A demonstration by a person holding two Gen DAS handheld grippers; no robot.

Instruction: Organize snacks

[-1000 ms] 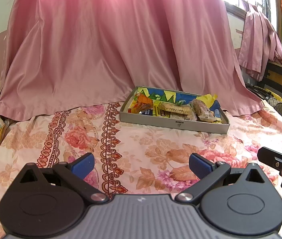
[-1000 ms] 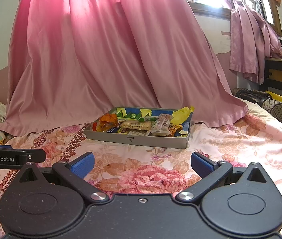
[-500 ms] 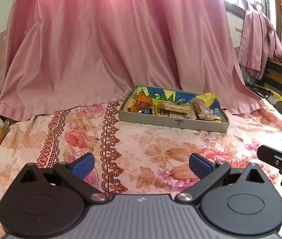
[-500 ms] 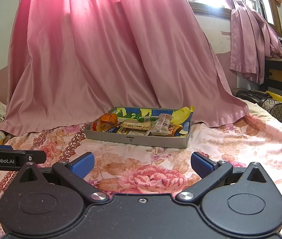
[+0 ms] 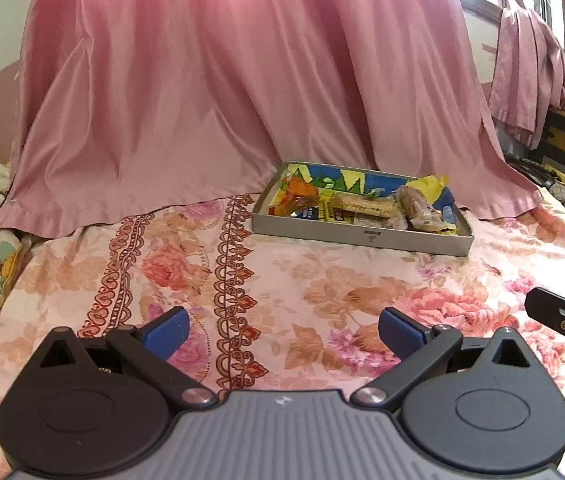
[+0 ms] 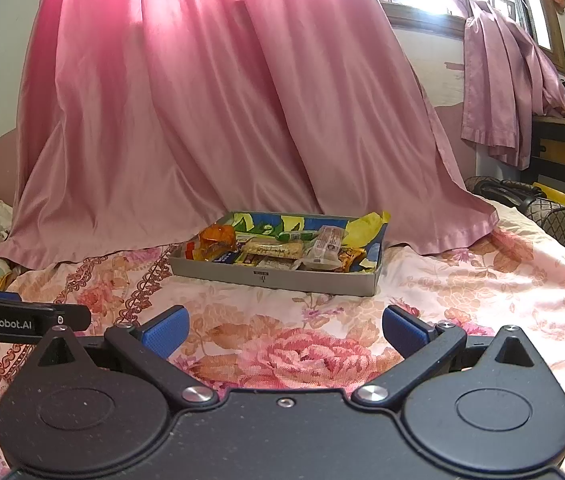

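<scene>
Both sets of jaws stand wide apart and hold nothing. The left gripper (image 5: 280,334) and the right gripper (image 6: 282,330) hover low over the floral bedsheet (image 5: 322,280), side by side, each showing at the edge of the other's view, both pointing toward the tray (image 6: 274,276) that sits well ahead of them, near the foot of the pink curtain (image 6: 202,120).

The snacks (image 6: 278,246) all lie inside the tray: an orange packet at its left end, a pale bar in the middle, a clear-wrapped bar and a yellow wrapper toward the right, with smaller pieces among them that are too small to tell apart. None shows on the sheet outside the tray.

Which step is in hand the views do not settle. Snacks gathered in the tray with both grippers free and well back would fit a finished gathering, with the hands drawn away; it would fit equally a heap waiting to be sorted or taken out. The pile looks loose and overlapping rather than lined up, which leans toward sorting left to do, though only as a guess.

Both grippers are held level and forward-facing, the left one offset to the tray's left, the right one nearly square to its front wall.
</scene>
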